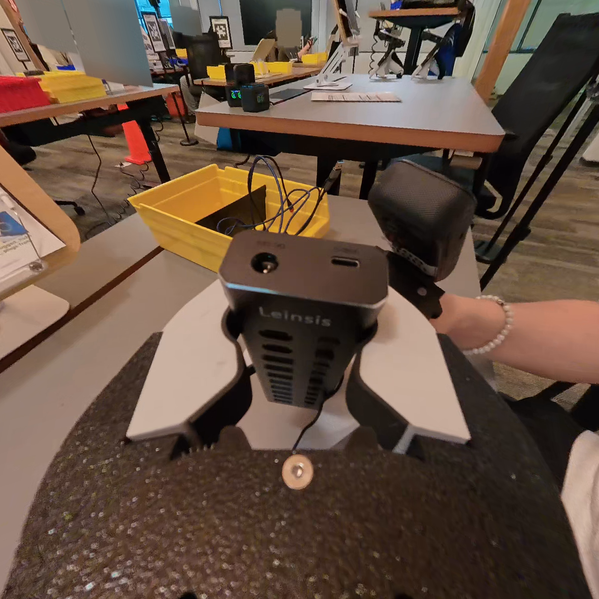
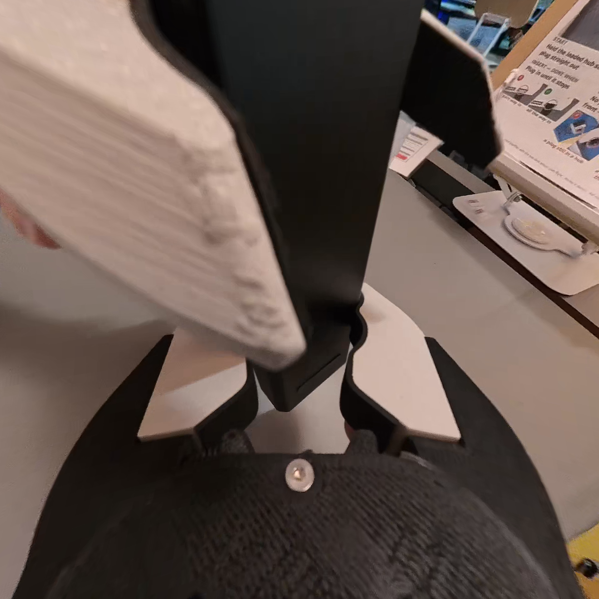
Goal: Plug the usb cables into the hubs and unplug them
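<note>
Clamping the hub (image 1: 303, 311) in my left gripper (image 1: 299, 330); rigid, slick metal, grip its sides. Right gripper (image 2: 299, 343): can't tell.

1 dark hub (image 1: 303, 311) is being seen on the near worktop (image 1: 81, 324), with 2 sockets showing on its end face. 1 yellow bin (image 1: 181, 210) is being counted there, holding 1 tangle of cables (image 1: 275, 201) whose number cannot be told. 2 small black cubes (image 1: 248, 94) are being seen on the far worktop (image 1: 389, 113), and 1 orange cone (image 1: 136, 142) on the floor.
</note>
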